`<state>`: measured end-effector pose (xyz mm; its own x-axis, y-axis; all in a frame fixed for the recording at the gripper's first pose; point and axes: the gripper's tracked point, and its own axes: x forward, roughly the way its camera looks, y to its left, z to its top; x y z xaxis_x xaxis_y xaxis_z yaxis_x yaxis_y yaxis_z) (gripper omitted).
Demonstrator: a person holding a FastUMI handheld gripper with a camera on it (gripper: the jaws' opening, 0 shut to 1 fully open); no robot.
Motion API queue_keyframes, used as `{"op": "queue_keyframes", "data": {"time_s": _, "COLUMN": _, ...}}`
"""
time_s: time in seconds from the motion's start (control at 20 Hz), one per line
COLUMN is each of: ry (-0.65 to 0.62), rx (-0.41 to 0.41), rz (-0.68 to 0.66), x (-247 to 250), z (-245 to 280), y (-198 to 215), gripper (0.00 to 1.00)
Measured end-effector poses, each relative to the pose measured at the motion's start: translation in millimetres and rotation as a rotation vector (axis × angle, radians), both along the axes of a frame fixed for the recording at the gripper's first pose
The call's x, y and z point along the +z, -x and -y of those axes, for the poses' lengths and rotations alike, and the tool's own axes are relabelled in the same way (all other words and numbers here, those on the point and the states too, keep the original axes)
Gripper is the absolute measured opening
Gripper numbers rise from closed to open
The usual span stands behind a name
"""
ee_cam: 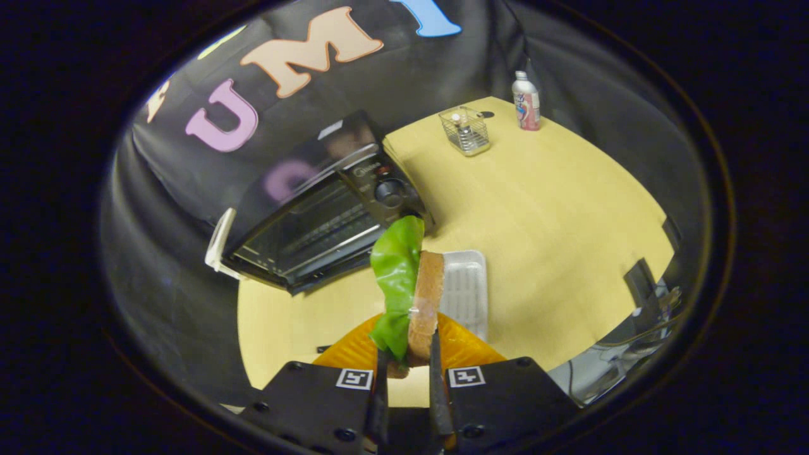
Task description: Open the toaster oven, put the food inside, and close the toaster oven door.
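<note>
1. Toaster oven (316, 208): door down, cavity open, beyond fingers. Risk: food clips door edge or rack on entry.
2. Table (556, 208): pale wood, dark cloth booth walls.
3. Orange plate (464, 347), white tray (468, 284) below.
4. Gripper (407, 373) clamped on sandwich (426, 303); lettuce (395, 272) hangs loose, may slip.

Sandwich (417, 297) on edge, lettuce beside bread; toaster oven (322, 215) door open.

gripper (407, 373) clamps sandwich (414, 297) | above orange plate (464, 347) | toaster oven (316, 215) beyond, door down
</note>
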<state>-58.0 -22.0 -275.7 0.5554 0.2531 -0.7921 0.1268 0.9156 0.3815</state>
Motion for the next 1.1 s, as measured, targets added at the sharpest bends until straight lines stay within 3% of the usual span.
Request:
{"op": "queue_keyframes", "data": {"time_s": 0.25, "ry": -0.256, "rx": -0.093, "rz": 0.064, "x": 11, "z": -69, "y": -18, "gripper": 0.29}}
{"op": "queue_keyframes", "data": {"time_s": 0.6, "ry": -0.484, "rx": -0.122, "rz": 0.126, "x": -7, "z": -144, "y": -46, "gripper": 0.29}}
{"op": "queue_keyframes", "data": {"time_s": 1.1, "ry": -0.520, "rx": -0.156, "rz": 0.210, "x": -40, "z": -174, "y": -121, "gripper": 0.29}}
